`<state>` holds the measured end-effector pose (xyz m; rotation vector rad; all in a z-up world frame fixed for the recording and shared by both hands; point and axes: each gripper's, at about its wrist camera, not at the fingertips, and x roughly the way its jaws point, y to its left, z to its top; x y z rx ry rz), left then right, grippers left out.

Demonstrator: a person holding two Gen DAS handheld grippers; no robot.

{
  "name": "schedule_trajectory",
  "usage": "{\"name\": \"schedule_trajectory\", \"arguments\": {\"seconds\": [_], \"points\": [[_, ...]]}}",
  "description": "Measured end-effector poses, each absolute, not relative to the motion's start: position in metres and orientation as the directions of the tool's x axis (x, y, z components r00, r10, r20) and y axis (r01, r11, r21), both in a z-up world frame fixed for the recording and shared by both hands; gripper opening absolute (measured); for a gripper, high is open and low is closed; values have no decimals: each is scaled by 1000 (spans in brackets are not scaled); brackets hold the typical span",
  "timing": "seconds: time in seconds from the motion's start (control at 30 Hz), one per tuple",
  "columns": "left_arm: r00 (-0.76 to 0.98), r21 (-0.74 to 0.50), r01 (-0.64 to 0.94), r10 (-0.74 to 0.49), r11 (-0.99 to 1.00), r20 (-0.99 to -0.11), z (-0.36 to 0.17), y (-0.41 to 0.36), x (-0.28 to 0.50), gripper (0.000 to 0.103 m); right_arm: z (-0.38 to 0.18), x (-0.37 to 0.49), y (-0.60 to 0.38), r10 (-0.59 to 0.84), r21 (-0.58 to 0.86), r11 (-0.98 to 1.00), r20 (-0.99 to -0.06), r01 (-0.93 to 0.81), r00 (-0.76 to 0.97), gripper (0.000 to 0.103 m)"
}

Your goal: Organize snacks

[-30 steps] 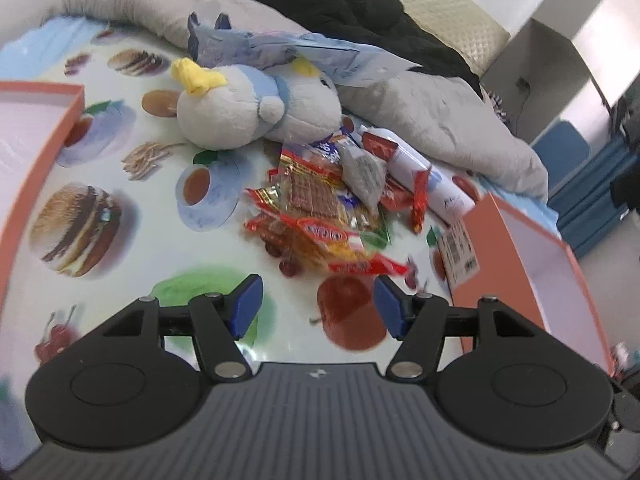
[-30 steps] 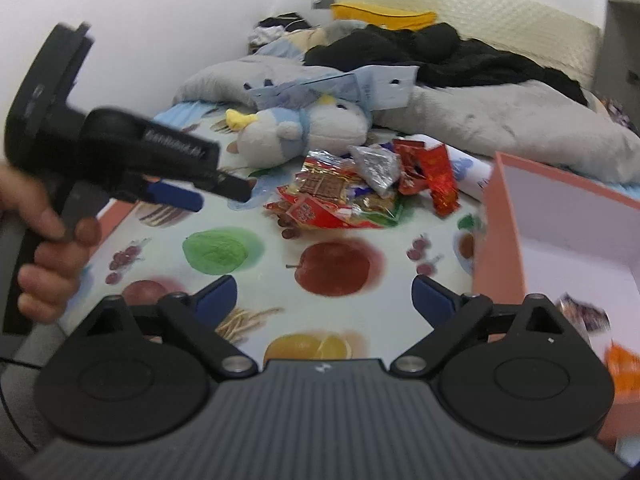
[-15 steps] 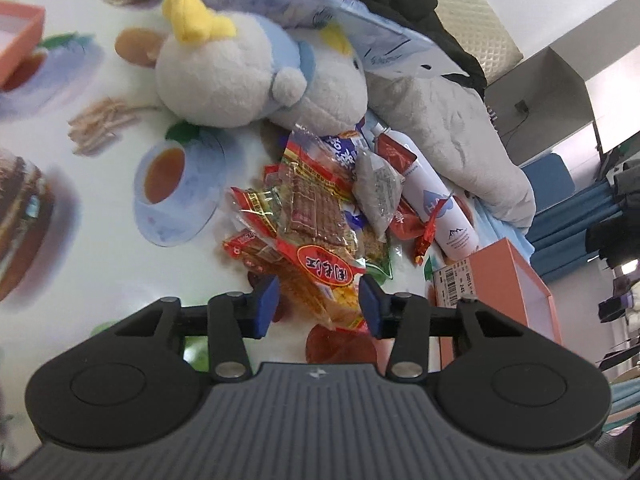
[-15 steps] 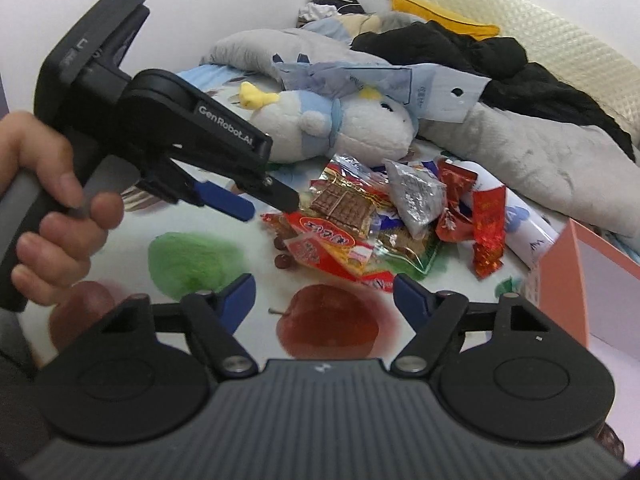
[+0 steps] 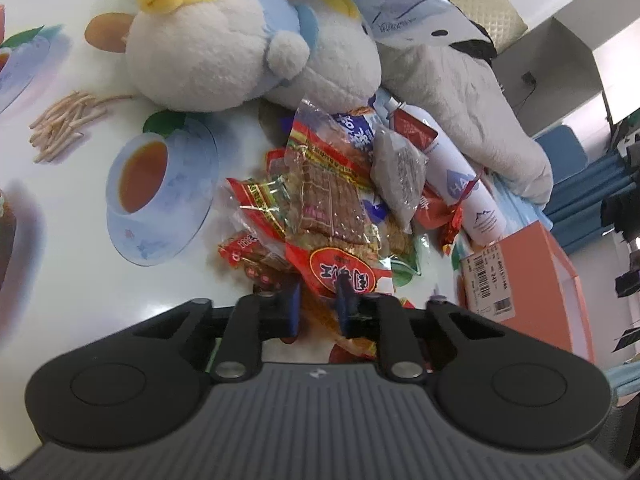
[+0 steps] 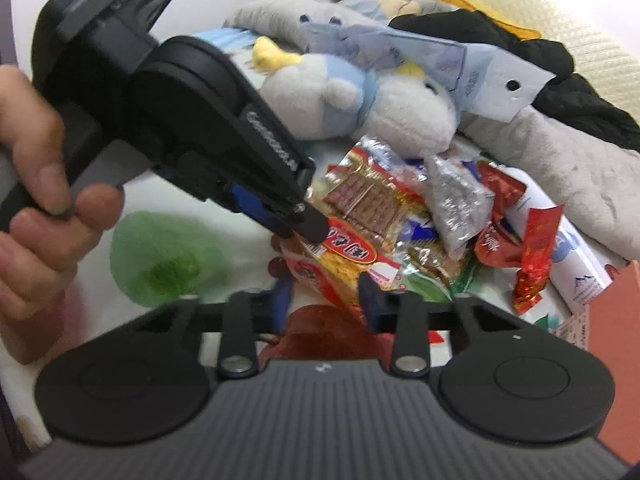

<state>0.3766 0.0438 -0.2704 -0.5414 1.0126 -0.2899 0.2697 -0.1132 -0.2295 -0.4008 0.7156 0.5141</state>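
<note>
Orange box (image 5: 532, 280) sits at the right of the food-print sheet (image 5: 60, 240); we cannot see inside it from here. A moment ago we were farther from the snack pile (image 5: 340, 200) beside the plush toy (image 5: 224, 40), with both jaws wide. Now both tools are down at its near edge. Our left gripper (image 5: 317, 300) is closing narrow on the red snack packet (image 5: 340, 276). Our right gripper (image 6: 326, 294) is closing too, with the same packet's lower end between its jaws. We think the first pick-up is starting.
</note>
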Motion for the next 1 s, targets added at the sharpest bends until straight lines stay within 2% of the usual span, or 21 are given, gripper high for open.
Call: {"name": "schedule_trajectory", "arguments": {"seconds": [0.13, 0.23, 0.33, 0.47, 1.0], "points": [[508, -571, -32, -479, 820, -716, -272, 46, 375, 11, -231, 266, -112, 298, -157, 807, -724, -569, 622, 8], [514, -568, -25, -477, 823, -713, -268, 44, 369, 7, -229, 257, -110, 301, -157, 803, -725, -574, 619, 5], [524, -571, -24, -476, 821, -706, -262, 46, 362, 2, -226, 249, -108, 292, -160, 805, -732, -572, 616, 4], [536, -572, -17, -476, 820, -697, -251, 48, 347, 0, -222, 233, -109, 277, -174, 805, -735, -567, 619, 4], [553, -593, -21, -485, 805, -678, -221, 61, 266, 0, -212, 157, -129, 191, -207, 839, -754, -504, 628, 3]]}}
